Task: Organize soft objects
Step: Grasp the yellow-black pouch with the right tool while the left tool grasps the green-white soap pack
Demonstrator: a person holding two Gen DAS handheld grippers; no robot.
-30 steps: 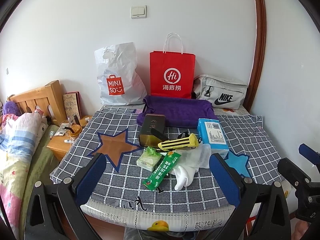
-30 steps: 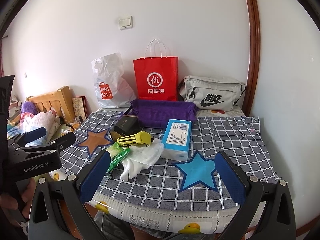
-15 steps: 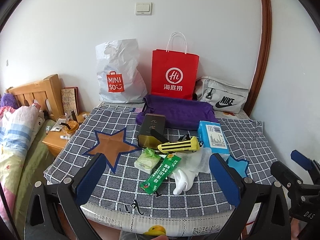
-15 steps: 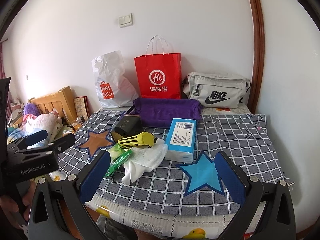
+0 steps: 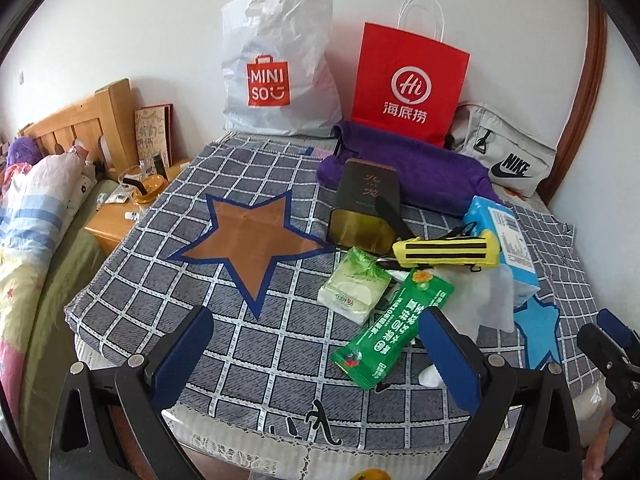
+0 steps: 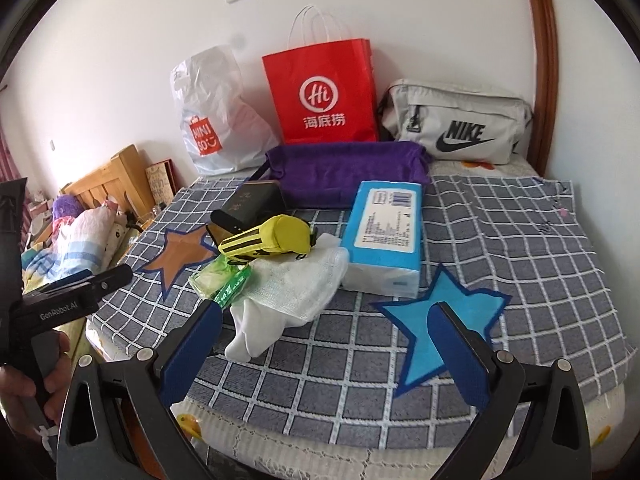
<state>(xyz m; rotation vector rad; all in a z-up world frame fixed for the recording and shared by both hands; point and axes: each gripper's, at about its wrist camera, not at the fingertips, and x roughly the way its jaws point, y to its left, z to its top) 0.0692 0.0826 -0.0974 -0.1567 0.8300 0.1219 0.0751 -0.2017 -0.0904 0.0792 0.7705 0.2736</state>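
A heap of objects lies mid-table on a grey checked cloth (image 5: 256,344): a white towel (image 6: 296,284) over white socks (image 6: 250,340), a yellow striped pouch (image 5: 446,254) (image 6: 268,238), a blue tissue pack (image 6: 386,236) (image 5: 506,236), a small green tissue pack (image 5: 354,290), a green sachet (image 5: 394,334) and a dark tin (image 5: 366,208). A purple folded towel (image 6: 344,170) lies behind. My left gripper (image 5: 316,356) is open and empty over the front edge. My right gripper (image 6: 324,348) is open and empty, near the socks.
A white Miniso bag (image 5: 276,64), a red paper bag (image 5: 408,84) and a grey Nike bag (image 6: 456,124) stand against the back wall. A wooden bedside table (image 5: 120,216) and a bed (image 5: 32,216) are to the left. The left gripper's body (image 6: 60,300) shows in the right wrist view.
Both grippers have moved closer to the table and the heap. The left view has shifted left and tilted down. Both stay open.
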